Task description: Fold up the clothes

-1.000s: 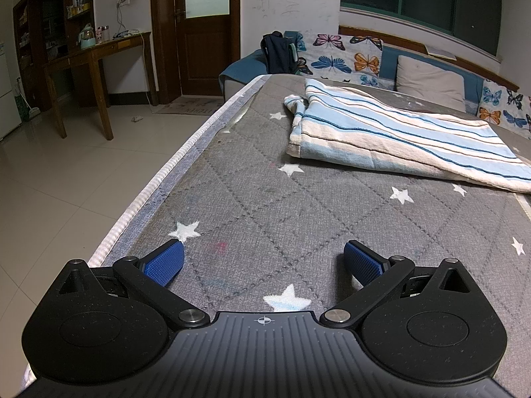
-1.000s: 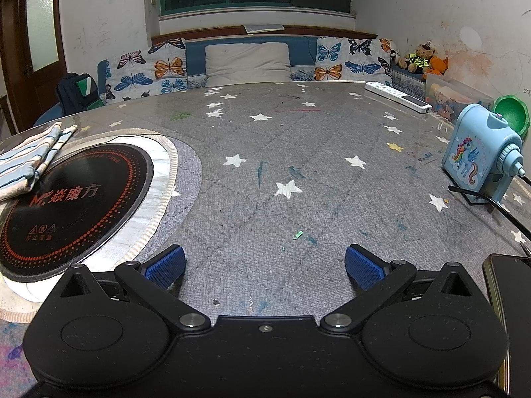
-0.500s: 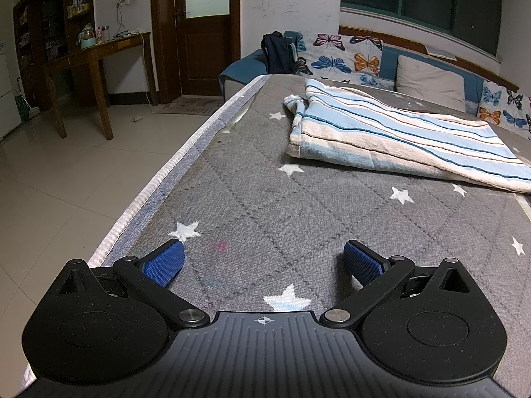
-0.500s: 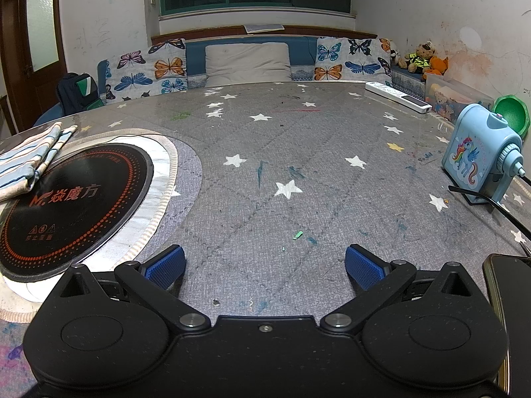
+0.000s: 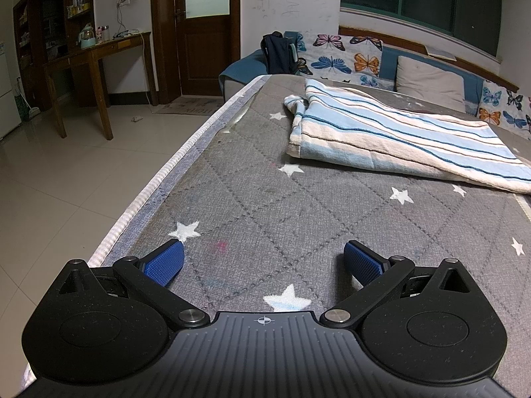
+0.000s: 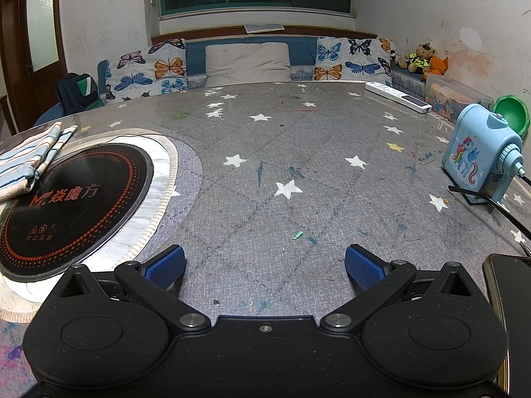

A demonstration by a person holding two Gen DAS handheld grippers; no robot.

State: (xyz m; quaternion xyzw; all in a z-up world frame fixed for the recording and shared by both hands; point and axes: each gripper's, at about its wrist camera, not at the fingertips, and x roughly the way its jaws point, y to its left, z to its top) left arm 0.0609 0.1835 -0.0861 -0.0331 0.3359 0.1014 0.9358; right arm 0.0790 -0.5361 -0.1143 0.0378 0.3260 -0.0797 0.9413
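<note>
Jaws of the left gripper [image 5: 262,262] and the right gripper [image 6: 264,263] stand wide apart, holding nothing, low over the grey starred worktop [image 5: 265,199]. The folded striped cloth [image 5: 381,136] lies near the worktop's far left edge, beside the round black hotplate [image 6: 69,199].

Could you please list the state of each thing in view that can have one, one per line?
Left hand-held gripper: open, empty, over the table.
Right hand-held gripper: open, empty.
Striped cloth: folded, lying flat on the table.
Door: shut.
Phone: screen dark.
Pencil sharpener: upright.
</note>
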